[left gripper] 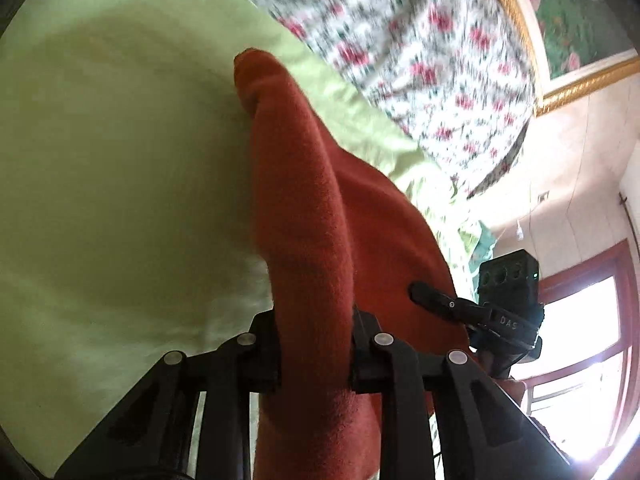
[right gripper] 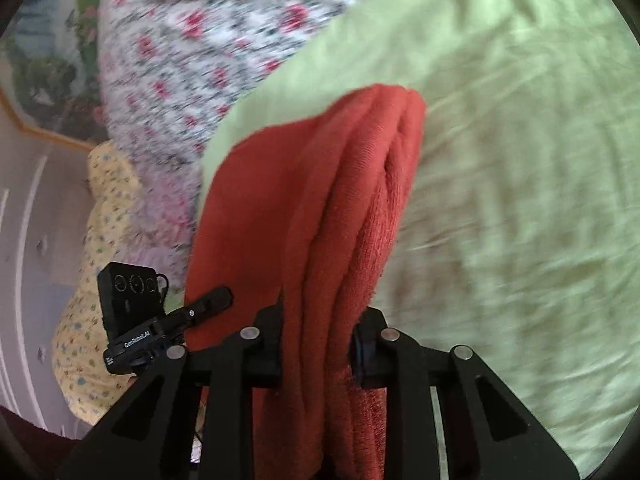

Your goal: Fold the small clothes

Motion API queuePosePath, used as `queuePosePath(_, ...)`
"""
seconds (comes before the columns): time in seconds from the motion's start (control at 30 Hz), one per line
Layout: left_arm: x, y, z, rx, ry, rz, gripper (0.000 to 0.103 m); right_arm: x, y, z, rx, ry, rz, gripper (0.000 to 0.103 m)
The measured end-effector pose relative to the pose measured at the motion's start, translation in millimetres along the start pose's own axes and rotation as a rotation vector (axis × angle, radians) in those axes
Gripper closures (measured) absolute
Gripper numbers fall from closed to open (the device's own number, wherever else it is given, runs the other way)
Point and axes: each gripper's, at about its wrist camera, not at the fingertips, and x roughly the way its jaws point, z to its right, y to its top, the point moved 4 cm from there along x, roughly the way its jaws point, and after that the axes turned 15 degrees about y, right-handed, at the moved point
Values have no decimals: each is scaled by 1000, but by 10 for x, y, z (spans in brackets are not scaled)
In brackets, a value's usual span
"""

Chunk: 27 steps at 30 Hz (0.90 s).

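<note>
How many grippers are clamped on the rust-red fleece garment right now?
2. The left gripper pinches a bunched fold of the rust-red fleece garment above the light green bedsheet; the right gripper clamps several gathered layers of it.

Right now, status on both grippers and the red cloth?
Left gripper shut on red cloth. Right gripper shut on it too. Cloth bunched over green sheet. Nothing in the way.

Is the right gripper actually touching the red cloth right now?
Touching. The right wrist view shows the right gripper with both fingers pressed against a bunched fold of the red cloth.
</note>
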Motion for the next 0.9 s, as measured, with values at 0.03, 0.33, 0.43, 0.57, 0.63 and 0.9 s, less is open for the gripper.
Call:
queuePosePath(0.03,-73,-6,-66,-7,4,11,81,77,-38,-75,-10,14,-9,78)
queuePosePath(0.33,-698,-156,-818,-83,72,121,81,1016,-274,-540,-85,79,-146,78)
queuePosePath(0.43,-796,-246,-1140,-125,89,131,81,1258,-351,-551,-95,82,-189,78)
queuePosePath(0.57,-640,-399,-1475,-195,146,82,77,1490,-448,-427,-63,71,-225,78)
queuePosePath(0.63,-587,-456,-1609,-239,164,69,69,1552,-498,-296,-43,20,-235,76)
queuePosePath(0.9,-618,-535,-1688,-260,227,75,50,1595,-498,-207,-48,-30,-238,67)
